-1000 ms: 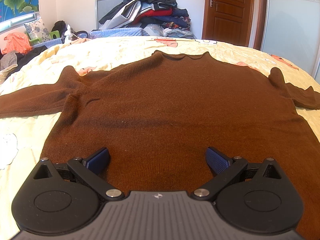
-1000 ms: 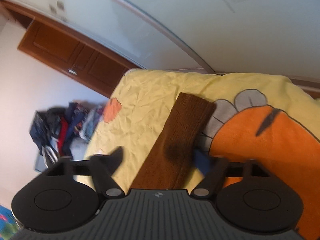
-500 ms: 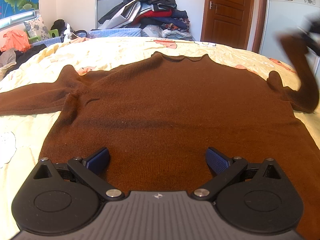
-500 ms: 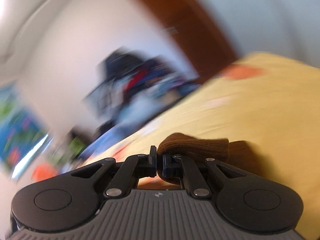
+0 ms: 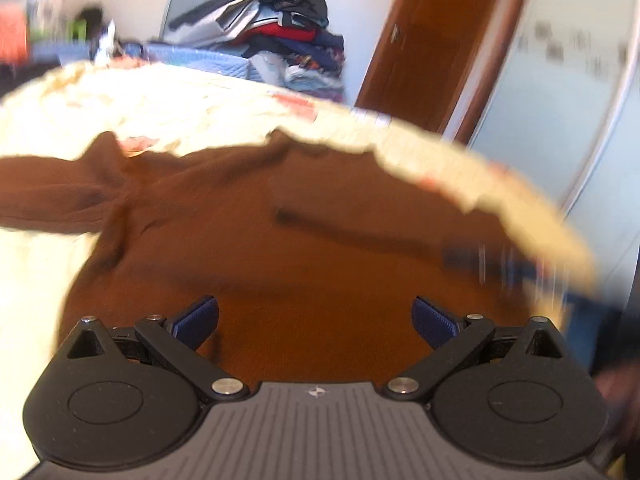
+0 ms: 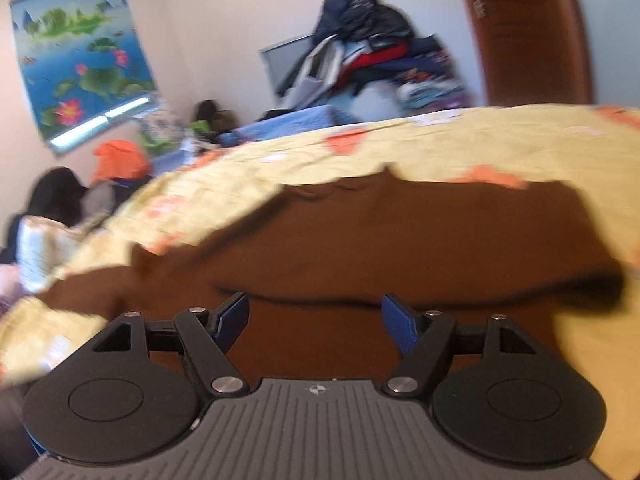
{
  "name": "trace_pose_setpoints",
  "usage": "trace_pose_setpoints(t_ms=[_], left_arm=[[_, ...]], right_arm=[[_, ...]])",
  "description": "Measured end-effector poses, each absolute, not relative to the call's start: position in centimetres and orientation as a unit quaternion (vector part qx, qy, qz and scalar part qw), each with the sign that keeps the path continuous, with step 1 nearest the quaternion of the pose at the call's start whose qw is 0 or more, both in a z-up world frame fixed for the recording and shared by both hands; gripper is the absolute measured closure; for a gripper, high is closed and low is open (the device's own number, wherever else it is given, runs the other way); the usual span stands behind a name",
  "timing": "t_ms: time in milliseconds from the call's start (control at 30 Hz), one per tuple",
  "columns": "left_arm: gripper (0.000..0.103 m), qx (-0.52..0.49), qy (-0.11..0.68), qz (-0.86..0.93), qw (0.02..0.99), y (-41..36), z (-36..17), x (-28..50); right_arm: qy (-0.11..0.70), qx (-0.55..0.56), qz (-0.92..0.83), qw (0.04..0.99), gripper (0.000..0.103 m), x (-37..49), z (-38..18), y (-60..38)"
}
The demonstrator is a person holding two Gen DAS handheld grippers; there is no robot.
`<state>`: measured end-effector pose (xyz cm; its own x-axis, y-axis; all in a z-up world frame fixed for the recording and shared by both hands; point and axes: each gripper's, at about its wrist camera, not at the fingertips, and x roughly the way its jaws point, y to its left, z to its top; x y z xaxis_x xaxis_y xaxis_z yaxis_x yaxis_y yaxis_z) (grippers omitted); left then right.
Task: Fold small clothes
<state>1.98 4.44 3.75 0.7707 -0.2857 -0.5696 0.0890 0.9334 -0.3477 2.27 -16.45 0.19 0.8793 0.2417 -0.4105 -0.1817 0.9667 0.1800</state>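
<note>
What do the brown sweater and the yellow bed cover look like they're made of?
The brown sweater looks like a soft matte knit, probably wool or acrylic: it drapes limply, though motion blur hides the stitches. The yellow bed cover looks like thin woven cotton with a printed orange pattern, judging by its fine creases; the exact fibre can't be told.

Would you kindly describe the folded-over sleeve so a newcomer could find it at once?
On the yellow cartoon-print bedsheet lies a dark brown knitted sweater. Its folded-over sleeve crosses the chest as a band with a shadowed lower edge, whereas the other sleeve stretches out flat onto the sheet.
</note>
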Motion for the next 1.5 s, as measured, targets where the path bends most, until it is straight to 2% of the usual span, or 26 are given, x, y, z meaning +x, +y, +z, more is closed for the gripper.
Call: trace_pose_setpoints(t_ms=[133, 200, 267, 300, 367, 433, 567, 767, 900, 1033, 1233, 1300, 1333, 1400, 1433, 1467, 1500], left_arm=[[0.000, -0.231, 0.349, -0.092, 0.904, 5.3, 4.4, 8.9], [0.006, -0.236, 0.380, -0.049, 0.893, 5.2, 3.5, 12.0], [0.045, -0.239, 0.421, -0.035, 0.875, 4.7, 2.4, 14.7], [0.050, -0.224, 0.417, -0.026, 0.880, 4.1, 2.4, 15.3], [0.089, -0.172, 0.416, -0.001, 0.893, 2.8, 2.2, 16.5], [0.097, -0.147, 0.414, 0.015, 0.898, 2.1, 2.3, 17.0], [0.098, -0.122, 0.366, 0.027, 0.922, 2.5, 4.7, 15.7], [0.098, -0.106, 0.292, 0.085, 0.947, 8.6, 8.8, 11.8], [0.098, -0.093, 0.333, 0.125, 0.930, 12.7, 7.0, 12.3], [0.098, -0.080, 0.354, 0.145, 0.920, 12.9, 4.5, 12.1], [0.097, -0.063, 0.366, 0.144, 0.917, 12.1, 5.1, 9.8], [0.093, -0.074, 0.342, 0.154, 0.924, 12.1, 6.6, 8.2], [0.090, -0.084, 0.316, 0.163, 0.931, 12.2, 7.4, 7.2], [0.073, -0.096, 0.268, 0.156, 0.946, 11.4, 8.4, 5.9], [0.047, -0.094, 0.260, 0.135, 0.951, 10.6, 8.5, 6.0], [0.028, -0.084, 0.264, 0.106, 0.955, 9.5, 8.3, 6.5], [0.027, -0.076, 0.268, 0.080, 0.957, 8.5, 7.7, 7.1]], right_arm=[[0.233, 0.079, 0.093, 0.965, 0.014, 1.7, -2.5, -18.2], [0.236, 0.077, 0.091, 0.964, 0.014, 1.8, -3.3, -18.1], [0.240, 0.080, 0.095, 0.963, 0.004, 2.1, -3.4, -18.0], [0.241, 0.083, 0.098, 0.962, 0.004, 2.4, -3.5, -17.9], [0.239, 0.094, 0.107, 0.960, 0.001, 2.6, -3.4, -18.1], [0.237, 0.104, 0.113, 0.959, 0.000, 2.4, -3.5, -18.5], [0.235, 0.116, 0.118, 0.958, 0.000, 2.2, -3.4, -18.8], [0.235, 0.116, 0.118, 0.958, 0.000, 2.1, -3.3, -18.6], [0.236, 0.117, 0.119, 0.957, 0.000, 2.2, -3.3, -18.6], [0.237, 0.112, 0.117, 0.958, 0.000, 2.3, -3.3, -18.4], [0.245, 0.098, 0.111, 0.958, 0.000, 2.5, -2.9, -18.0], [0.243, 0.108, 0.107, 0.958, 0.000, 2.8, -1.7, -18.4], [0.231, 0.115, 0.108, 0.960, 0.000, 3.0, -0.8, -18.8], [0.208, 0.115, 0.103, 0.966, 0.000, 4.3, 1.2, -19.2], [0.205, 0.104, 0.098, 0.968, 0.000, 5.6, 2.1, -19.1], [0.211, 0.085, 0.090, 0.970, 0.000, 7.2, 2.6, -18.7], [0.226, 0.058, 0.080, 0.969, 0.000, 9.2, 2.8, -18.1]])
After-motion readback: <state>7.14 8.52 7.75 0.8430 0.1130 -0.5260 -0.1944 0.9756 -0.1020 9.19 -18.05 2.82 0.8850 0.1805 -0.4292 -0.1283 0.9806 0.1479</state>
